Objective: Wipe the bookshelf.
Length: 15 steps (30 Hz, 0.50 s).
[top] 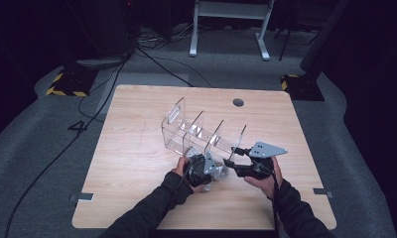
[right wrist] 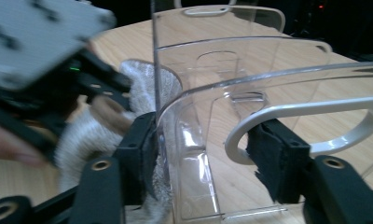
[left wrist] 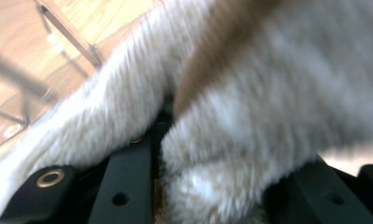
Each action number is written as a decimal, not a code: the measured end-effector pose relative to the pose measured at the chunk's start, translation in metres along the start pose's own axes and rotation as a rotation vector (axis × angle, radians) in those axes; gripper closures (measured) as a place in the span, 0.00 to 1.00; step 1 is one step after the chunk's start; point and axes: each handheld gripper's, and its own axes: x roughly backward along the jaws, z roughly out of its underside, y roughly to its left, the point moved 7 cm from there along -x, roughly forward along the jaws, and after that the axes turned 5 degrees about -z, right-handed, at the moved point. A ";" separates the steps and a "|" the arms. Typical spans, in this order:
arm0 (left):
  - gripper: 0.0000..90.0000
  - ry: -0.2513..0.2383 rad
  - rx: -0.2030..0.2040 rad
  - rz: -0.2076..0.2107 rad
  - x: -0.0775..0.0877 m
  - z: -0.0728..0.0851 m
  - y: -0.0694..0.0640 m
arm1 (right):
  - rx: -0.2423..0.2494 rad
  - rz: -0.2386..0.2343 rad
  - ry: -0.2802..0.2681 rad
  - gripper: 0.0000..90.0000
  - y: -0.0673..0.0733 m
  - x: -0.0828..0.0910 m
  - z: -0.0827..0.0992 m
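Fur toy [left wrist: 250, 121], white with a brown patch, sits between the jaws of the left tongs [top: 212, 167] and they press on it from both sides; the fur bulges out in front of them in the left gripper view. In the high view it shows as a small pale lump near the front middle of the surface [top: 137, 163], just in front of the clear rack [top: 201, 131]. In the right gripper view the toy [right wrist: 142, 93] lies close against the near end wall of the rack, at its outer side.

Right tongs [right wrist: 203, 154] are set around this near wall of the rack, one jaw on each side. The black pad at the handle cut-out seems to touch the plastic. On the other side I cannot tell if the pad presses the wall or only stands beside it.

The rack is transparent, with several upright dividers and a handle hole in each end wall. It stands about in the middle of the wooden surface. Both hands come from the front edge, in dark sleeves, and they are near to each other. Farther back the surface has a small round hole [top: 238, 102].
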 end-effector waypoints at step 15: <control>0.73 0.041 -0.039 0.180 0.010 0.017 -0.021 | 0.009 0.055 -0.001 0.50 -0.004 -0.002 0.000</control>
